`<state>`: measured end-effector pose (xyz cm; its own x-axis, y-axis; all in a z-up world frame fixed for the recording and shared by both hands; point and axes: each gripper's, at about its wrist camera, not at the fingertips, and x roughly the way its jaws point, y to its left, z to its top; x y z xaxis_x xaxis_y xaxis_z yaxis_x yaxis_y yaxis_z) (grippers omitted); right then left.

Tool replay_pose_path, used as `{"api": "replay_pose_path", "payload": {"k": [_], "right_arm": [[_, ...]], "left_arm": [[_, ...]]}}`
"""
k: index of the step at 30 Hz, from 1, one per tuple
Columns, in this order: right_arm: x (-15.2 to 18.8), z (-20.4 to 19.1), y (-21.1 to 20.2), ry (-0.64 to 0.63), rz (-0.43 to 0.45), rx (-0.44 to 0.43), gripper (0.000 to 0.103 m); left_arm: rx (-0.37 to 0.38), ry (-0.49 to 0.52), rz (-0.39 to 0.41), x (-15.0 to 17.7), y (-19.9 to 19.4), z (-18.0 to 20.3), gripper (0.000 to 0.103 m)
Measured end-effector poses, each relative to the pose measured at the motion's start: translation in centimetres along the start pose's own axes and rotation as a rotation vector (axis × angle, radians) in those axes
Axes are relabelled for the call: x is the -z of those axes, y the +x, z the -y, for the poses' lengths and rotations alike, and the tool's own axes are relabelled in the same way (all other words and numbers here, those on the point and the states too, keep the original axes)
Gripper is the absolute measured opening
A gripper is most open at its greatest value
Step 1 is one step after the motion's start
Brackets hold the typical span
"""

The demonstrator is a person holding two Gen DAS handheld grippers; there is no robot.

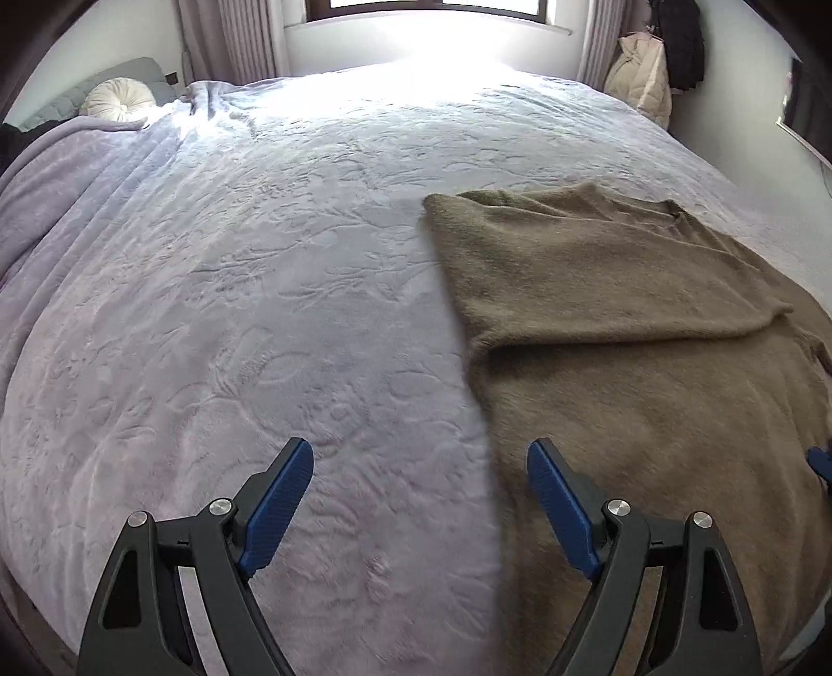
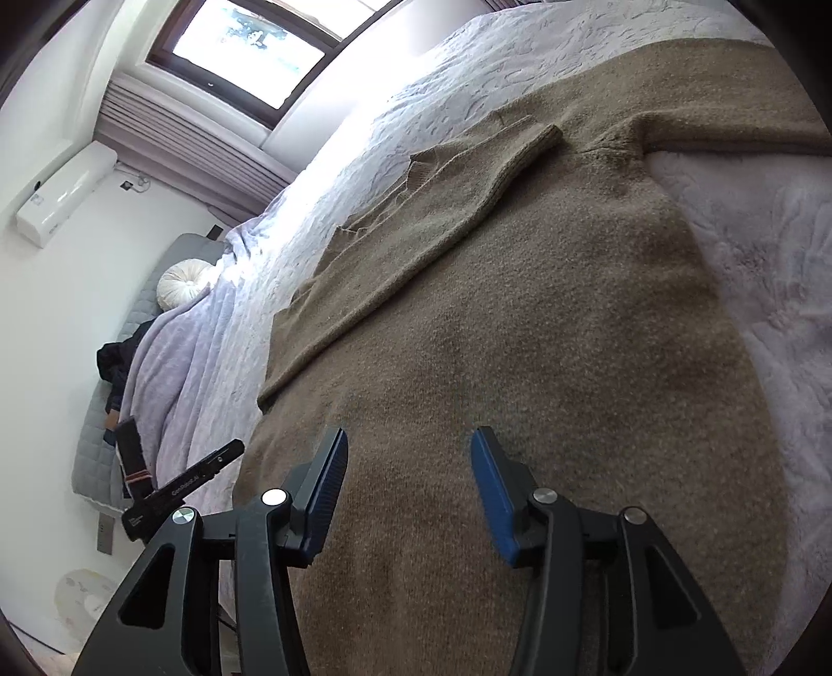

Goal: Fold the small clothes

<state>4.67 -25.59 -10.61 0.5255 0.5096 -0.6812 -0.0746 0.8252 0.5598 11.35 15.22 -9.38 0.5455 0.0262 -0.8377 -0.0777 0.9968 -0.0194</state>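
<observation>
An olive-brown knitted sweater (image 1: 624,322) lies flat on the bed, one sleeve folded across its body (image 2: 457,208); the other sleeve stretches to the upper right in the right wrist view. My left gripper (image 1: 420,468) is open and empty, hovering over the sweater's left edge, one finger over the bedspread, the other over the sweater. My right gripper (image 2: 410,447) is open and empty, low over the sweater's lower body (image 2: 494,364). A blue tip of the right gripper shows at the left wrist view's right edge (image 1: 821,463).
The bed has a pale lavender embossed bedspread (image 1: 234,312). A white round cushion (image 1: 119,99) sits by the grey headboard. A window (image 2: 244,47) and curtains are behind the bed. Coats (image 1: 645,78) hang at the far right. Part of the left gripper's body (image 2: 182,489) shows beside the bed.
</observation>
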Motion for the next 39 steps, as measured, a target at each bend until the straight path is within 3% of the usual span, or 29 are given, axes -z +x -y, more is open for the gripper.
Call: {"api": "replay_pose_path", "payload": {"k": [8,14,17,20,25,29,34,39], "right_arm": [[2.3,0.7,-3.3,0.021,0.023,0.015,0.057],[4.3,2.6,-6.8,0.055,0.05,0.03,0.057],[5.3,3.9,-8.7,0.08,0.071,0.028,0.057],[6.1,4.9,-10.4,0.097,0.09,0.026,0.057],[6.6,6.0,-12.9,0.111,0.142,0.024,0.057],[5.9,6.3,-14.9,0.1,0.202,0.028,0.057],[2.5,7.3,-18.6,0.138,0.33,-0.018,0.057],[-2.1,11.2,-21.9,0.265,0.492,0.009,0.059]], "left_arm": [[0.12,0.114,-0.015,3.0,-3.3,8.3,0.086],[0.115,0.197,-0.07,8.1,-2.8,13.6,0.086],[0.065,0.238,-0.022,10.4,-3.9,15.0,0.086],[0.066,0.247,-0.021,11.4,-5.0,15.4,0.086],[0.089,0.215,-0.03,11.3,-6.6,15.8,0.086],[0.106,0.226,0.014,10.6,-8.6,17.7,0.086],[0.135,0.217,0.059,7.9,-10.1,20.2,0.086],[0.15,0.164,0.076,4.7,-9.9,22.3,0.086]]}}
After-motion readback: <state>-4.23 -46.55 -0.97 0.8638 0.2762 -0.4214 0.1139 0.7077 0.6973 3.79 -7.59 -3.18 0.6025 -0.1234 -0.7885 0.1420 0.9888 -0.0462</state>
